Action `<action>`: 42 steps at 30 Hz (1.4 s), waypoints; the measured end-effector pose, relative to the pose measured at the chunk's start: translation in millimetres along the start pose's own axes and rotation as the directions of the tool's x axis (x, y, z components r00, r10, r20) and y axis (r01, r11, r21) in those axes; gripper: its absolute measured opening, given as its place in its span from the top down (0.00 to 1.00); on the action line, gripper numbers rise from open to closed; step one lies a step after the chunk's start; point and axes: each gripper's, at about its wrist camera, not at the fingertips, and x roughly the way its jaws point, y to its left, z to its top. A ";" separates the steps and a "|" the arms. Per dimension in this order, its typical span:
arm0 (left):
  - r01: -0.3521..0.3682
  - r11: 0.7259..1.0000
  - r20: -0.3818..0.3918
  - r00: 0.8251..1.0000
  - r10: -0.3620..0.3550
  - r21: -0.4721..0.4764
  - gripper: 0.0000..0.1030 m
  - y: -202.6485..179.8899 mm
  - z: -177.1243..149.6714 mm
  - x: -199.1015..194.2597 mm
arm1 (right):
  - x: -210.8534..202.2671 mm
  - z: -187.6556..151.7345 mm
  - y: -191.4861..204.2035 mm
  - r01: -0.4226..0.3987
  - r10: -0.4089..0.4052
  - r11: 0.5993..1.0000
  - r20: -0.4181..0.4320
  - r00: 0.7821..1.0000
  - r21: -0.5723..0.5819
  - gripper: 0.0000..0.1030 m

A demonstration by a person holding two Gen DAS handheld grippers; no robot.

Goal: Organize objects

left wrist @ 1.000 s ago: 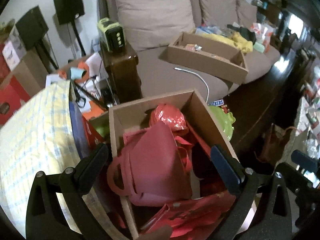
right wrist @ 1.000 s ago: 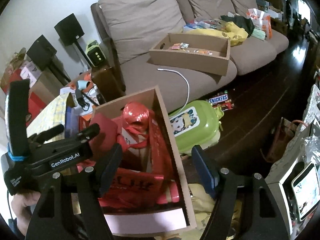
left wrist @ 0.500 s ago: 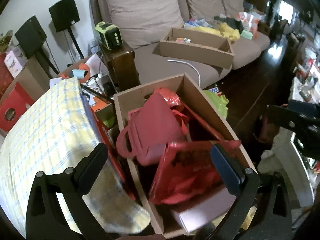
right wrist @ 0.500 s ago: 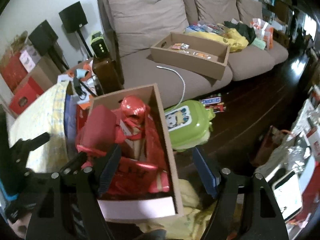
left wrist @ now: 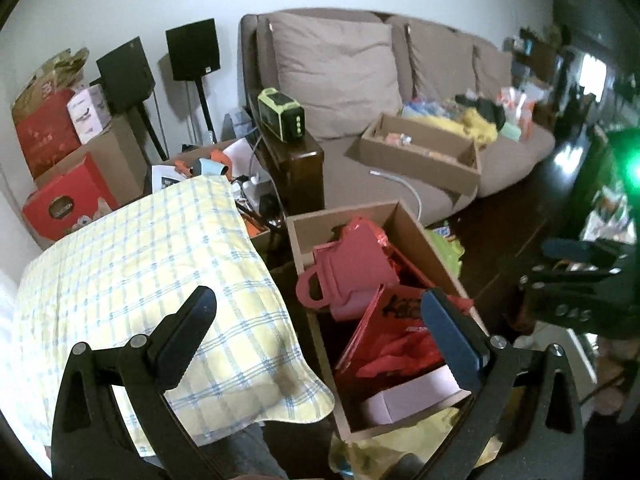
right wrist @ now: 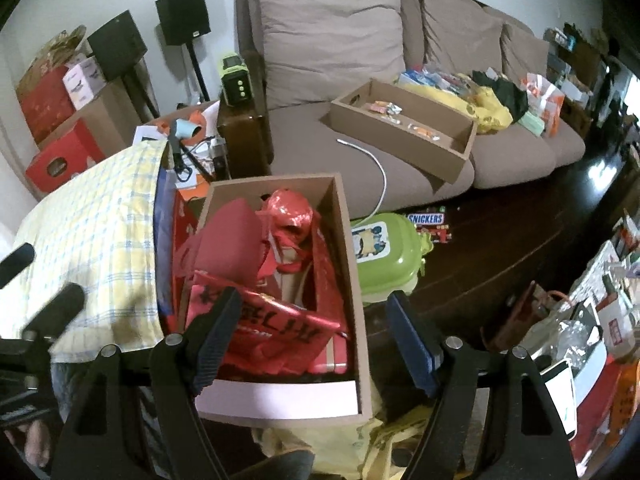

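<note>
Now, grippers: my left gripper [left wrist: 316, 334] and right gripper [right wrist: 312, 340] gape wide, empty.
Risk: red bag [right wrist: 264, 320] overtops the box [right wrist: 348, 248]; a nudge spills it.

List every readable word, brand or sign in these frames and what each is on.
"SNICKERS": on the candy pack lying on the dark floor beside the green case.
Black brush characters on the red paper bag in the near cardboard box: not legible.
Print on the red cartons by the speakers: too small.
</note>
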 end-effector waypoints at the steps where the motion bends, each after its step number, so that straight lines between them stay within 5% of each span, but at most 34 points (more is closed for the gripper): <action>1: 0.003 1.000 0.008 1.000 -0.003 -0.004 0.00 2.7 1.0 -5.6 | -2.5 -0.1 2.1 0.003 -0.003 1.000 0.004 1.000 -0.006 0.25; 19: 0.004 1.000 0.120 0.993 -0.001 -0.022 0.01 11.5 -12.4 -81.2 | -83.7 -44.1 52.1 0.012 -0.002 0.995 0.102 0.995 -0.099 0.23; 42: 0.022 1.000 0.136 0.990 -0.019 -0.015 0.00 6.8 -11.3 -101.8 | -91.5 -46.2 50.8 0.008 0.003 0.995 0.112 0.994 -0.098 0.23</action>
